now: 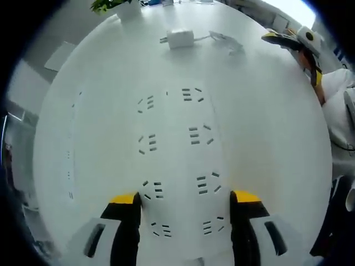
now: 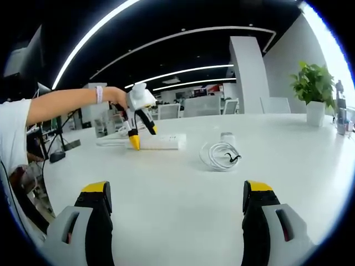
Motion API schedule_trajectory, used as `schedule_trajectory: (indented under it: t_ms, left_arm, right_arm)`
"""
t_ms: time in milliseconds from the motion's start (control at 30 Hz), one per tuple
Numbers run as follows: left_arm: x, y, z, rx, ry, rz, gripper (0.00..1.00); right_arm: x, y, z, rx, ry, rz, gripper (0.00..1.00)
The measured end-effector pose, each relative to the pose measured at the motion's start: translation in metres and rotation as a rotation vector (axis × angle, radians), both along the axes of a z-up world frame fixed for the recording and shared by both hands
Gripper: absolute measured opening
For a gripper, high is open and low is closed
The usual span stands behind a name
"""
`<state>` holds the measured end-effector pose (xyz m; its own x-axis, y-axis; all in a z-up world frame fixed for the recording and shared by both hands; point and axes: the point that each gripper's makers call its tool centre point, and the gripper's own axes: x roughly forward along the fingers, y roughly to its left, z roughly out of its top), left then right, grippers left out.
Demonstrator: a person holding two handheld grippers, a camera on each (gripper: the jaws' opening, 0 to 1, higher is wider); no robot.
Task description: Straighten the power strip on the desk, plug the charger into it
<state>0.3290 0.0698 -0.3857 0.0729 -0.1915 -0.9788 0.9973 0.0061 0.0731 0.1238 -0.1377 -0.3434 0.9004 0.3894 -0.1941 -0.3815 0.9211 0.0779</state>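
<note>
One strip (image 1: 177,166), white, lies flat on the bench (image 1: 266,127) straight under the left gripper (image 1: 184,200). Eight socket groups show on its top face, in two columns of four. No brand or lettering can be read on it.

One charger (image 1: 180,38), a white block, sits well beyond the strip's far end, with one white cable (image 1: 224,39) trailing beside it. In the right gripper view the charger (image 2: 227,137) stands upright just behind its cable (image 2: 221,154), which is coiled in a loose loop with a dark tie.

Two grippers, each with black fingers (image 1: 125,221) tipped yellow. The left gripper straddles the near end of the strip, one finger on each long side, spread about as wide as the strip; whether they touch it I cannot tell. From the right gripper view it is seen over the strip (image 2: 141,142), held by a hand (image 2: 113,97) with a white wristband. The right gripper (image 2: 176,201) is spread wide and holds nothing, above bare bench (image 2: 177,221).

One potted plant (image 2: 314,91) in a white pot stands at the bench's far edge.

Surface: smooth, white, large, rounded at the near side. Room: open office, dark ceiling with long curved light strips, a white column, chairs behind.
</note>
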Motion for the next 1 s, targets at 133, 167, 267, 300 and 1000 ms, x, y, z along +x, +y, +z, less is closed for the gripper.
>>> schedule_trajectory:
  t_ms: [133,167,267,300,1000]
  left_arm:
    - [0.001,0.000,0.000,0.001,0.000,0.004,0.66]
    - [0.001,0.001,0.000,0.002,-0.002,0.005,0.67]
    - [0.001,0.001,0.001,0.011,-0.013,0.013,0.67]
    - [0.001,0.001,0.002,0.016,-0.016,0.016,0.67]
    - [-0.001,-0.002,0.011,-0.039,-0.038,0.070,0.99]
  right_arm:
    - [0.000,-0.001,0.000,0.002,-0.001,0.000,0.98]
    - [0.000,-0.001,0.000,0.001,-0.001,0.001,0.98]
    - [0.000,-0.001,0.000,0.002,-0.001,0.001,0.98]
    - [0.000,-0.001,-0.001,0.002,0.003,0.000,0.98]
    - [-0.002,0.005,0.004,0.013,-0.006,0.014,0.98]
